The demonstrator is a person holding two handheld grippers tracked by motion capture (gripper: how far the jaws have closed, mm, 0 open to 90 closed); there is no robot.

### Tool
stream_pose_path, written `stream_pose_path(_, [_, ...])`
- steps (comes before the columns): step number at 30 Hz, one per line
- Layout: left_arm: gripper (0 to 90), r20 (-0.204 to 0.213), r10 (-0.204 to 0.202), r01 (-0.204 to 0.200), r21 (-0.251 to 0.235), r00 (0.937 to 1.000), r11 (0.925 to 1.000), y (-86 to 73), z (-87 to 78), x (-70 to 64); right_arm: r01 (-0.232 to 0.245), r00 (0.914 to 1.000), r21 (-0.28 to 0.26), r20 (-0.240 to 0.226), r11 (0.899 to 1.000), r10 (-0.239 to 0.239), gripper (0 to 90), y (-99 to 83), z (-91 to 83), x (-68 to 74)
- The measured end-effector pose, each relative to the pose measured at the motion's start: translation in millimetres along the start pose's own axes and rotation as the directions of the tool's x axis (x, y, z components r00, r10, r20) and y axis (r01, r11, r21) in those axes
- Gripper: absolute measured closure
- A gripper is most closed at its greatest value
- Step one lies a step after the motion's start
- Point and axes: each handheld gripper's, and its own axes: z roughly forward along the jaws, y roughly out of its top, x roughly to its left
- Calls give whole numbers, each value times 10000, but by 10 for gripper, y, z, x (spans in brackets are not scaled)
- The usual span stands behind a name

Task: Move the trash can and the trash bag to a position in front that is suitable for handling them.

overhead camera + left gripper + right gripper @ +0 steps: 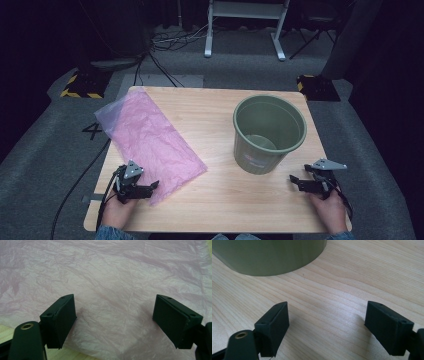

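High view: my left gripper [150, 187] jaws apart over pink bag [150, 137] | right gripper [296, 181] jaws apart, green bin [269, 134] just ahead | nothing between.

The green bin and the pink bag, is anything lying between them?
No. In the high view, just bare wooden table lies between the pink plastic bag and the green bin.
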Motion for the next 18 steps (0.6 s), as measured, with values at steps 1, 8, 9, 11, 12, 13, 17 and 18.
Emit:
stream_pose_path(1, [186, 22, 52, -52, 4, 10000, 10000, 2, 1, 6, -28, 10000, -1, 23, 10000, 28, 195, 0, -1, 2])
stream_pose_path(8, [214, 590, 720, -717, -84, 9957, 9974, 33, 29, 77, -121, 9999, 207, 77, 9997, 120, 302, 20, -39, 0])
stream_pose_path(9, [230, 802, 905, -899, -109, 9927, 9959, 46, 40, 97, -116, 9999, 400, 45, 9991, 114, 331, 51, -38, -10])
stream_pose_path(11, [235, 885, 991, -984, -122, 9911, 9951, 55, 48, 108, -188, 9998, 449, -39, 9988, 190, 352, 64, -39, -18])
stream_pose_path(12, [241, 992, 1015, -1007, -136, 9899, 9948, 63, 60, 115, -329, 9993, 466, -176, 9984, 338, 373, 76, -42, -29])
stream_pose_path(13, [244, 1033, 1085, -1075, -149, 9887, 9941, 75, 70, 121, -449, 9984, 528, -311, 9976, 466, 393, 87, -47, -41])
stream_pose_path(17, [248, 1110, 1220, -1209, -167, 9863, 9925, 107, 101, 124, -520, 9982, 315, -298, 9981, 530, 436, 127, -109, -44])
stream_pose_path(18, [252, 956, 1094, -1080, -196, 9894, 9940, 103, 97, 115, -506, 9983, 231, -282, 9985, 512, 436, 142, -135, -39])
